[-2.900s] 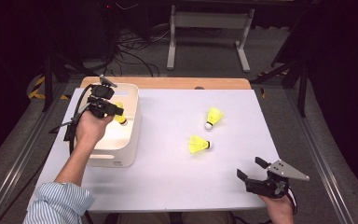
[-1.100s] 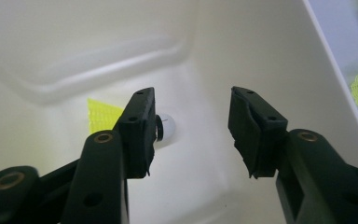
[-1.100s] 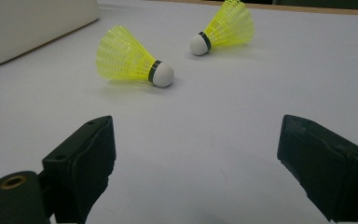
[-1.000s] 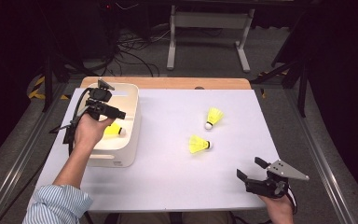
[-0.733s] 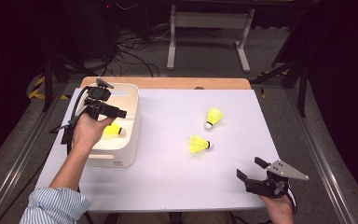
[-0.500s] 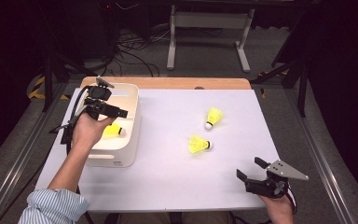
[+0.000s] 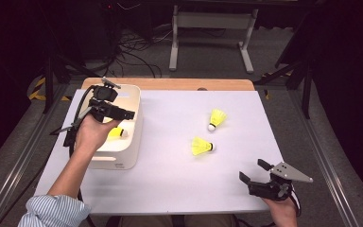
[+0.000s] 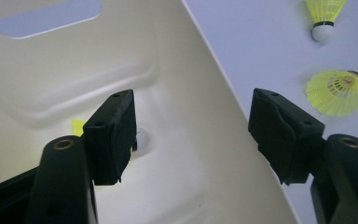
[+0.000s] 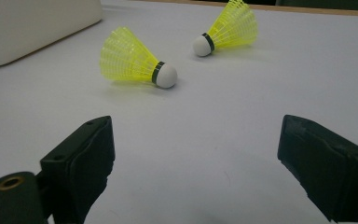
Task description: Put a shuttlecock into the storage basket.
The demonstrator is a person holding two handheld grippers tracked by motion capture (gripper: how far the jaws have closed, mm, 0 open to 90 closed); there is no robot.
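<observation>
Over the cream bin (image 7: 131, 142) at the table's left hangs my left gripper (image 7: 125, 114), open, its jaws having just been opening with nothing between them. A yellow shuttlecock (image 7: 116, 133) lies on the bin's floor below it; in the left gripper view its white cork (image 8: 142, 139) peeks out from behind one jaw of my left gripper (image 8: 191, 100). Two more yellow shuttlecocks (image 7: 216, 118) (image 7: 201, 146) lie on the white table. My right gripper (image 7: 253, 171) rests open and empty at the front right, facing the nearer shuttlecock (image 9: 135, 63) and the farther one (image 9: 228, 28).
The white table (image 7: 170, 179) has a wooden strip (image 7: 170, 83) along its far edge. The bin's corner (image 9: 37, 23) stands left of the shuttlecocks in the right gripper view. Beyond the table are a dark floor, cables and a metal frame (image 7: 212, 21).
The shuttlecock that was at the left gripper's jaws now lies lower on the bin's floor, let go. The left gripper has opened and lifted slightly. The right gripper has stayed put.
</observation>
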